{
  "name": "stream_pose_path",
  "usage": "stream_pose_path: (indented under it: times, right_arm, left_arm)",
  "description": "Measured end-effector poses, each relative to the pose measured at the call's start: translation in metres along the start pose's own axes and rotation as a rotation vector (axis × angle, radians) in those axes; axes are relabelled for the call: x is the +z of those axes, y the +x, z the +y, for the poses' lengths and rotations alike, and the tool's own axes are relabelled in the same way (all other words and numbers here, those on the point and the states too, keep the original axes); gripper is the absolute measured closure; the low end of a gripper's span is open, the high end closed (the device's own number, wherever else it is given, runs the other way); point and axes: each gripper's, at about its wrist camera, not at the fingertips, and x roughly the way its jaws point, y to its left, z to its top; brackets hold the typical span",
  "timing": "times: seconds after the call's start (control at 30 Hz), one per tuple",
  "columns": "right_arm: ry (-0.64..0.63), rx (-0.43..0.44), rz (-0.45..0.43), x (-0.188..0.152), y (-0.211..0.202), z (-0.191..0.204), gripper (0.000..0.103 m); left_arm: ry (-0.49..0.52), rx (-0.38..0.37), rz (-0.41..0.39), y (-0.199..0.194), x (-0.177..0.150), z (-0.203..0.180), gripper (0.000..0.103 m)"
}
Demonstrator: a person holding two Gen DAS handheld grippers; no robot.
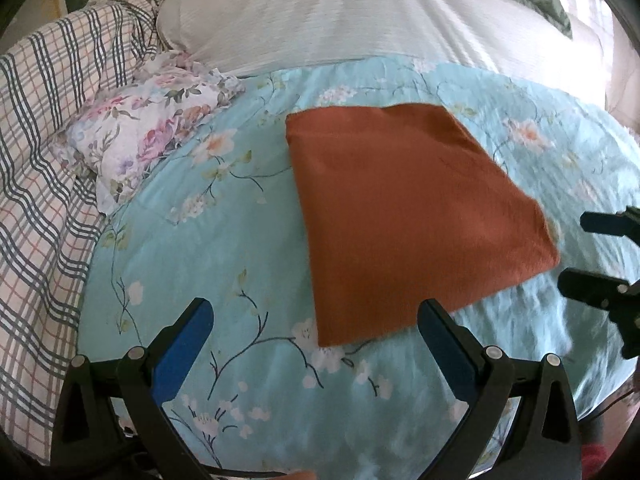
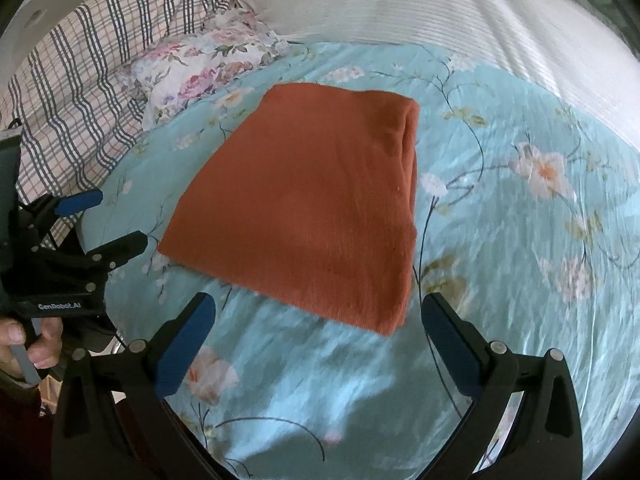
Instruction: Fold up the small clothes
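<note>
Folded rust cloth (image 1: 404, 216) on quilt (image 1: 240, 240), between both gaping tongs (image 1: 316, 324) (image 2: 318, 316)

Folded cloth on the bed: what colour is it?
Rust orange, plain; cloth shows best in the right wrist view.

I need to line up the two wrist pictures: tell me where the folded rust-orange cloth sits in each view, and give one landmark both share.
Left wrist view: the rust-orange cloth lies right of centre, its near edge just beyond the open left gripper.
Right wrist view: the cloth lies centre-left, ahead of the open right gripper.
Shared landmark: the pink floral pillow, up and to the left of the cloth in both.
</note>
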Motion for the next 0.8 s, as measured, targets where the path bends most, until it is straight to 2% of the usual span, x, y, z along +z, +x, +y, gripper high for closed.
stream_pose_path:
  times: [0.17, 0.8]
  right_arm:
    - [-0.015, 0.002, -0.003, 0.007, 0.003, 0.002, 0.0]
    - [-0.019, 0.011, 0.006, 0.017, 0.017, 0.004, 0.0]
  left_arm:
    - [-0.033, -0.023, -0.004, -0.004, 0.003, 0.003, 0.001]
    - [-0.066, -0.012, -0.007, -0.006, 0.001, 0.004, 0.001]
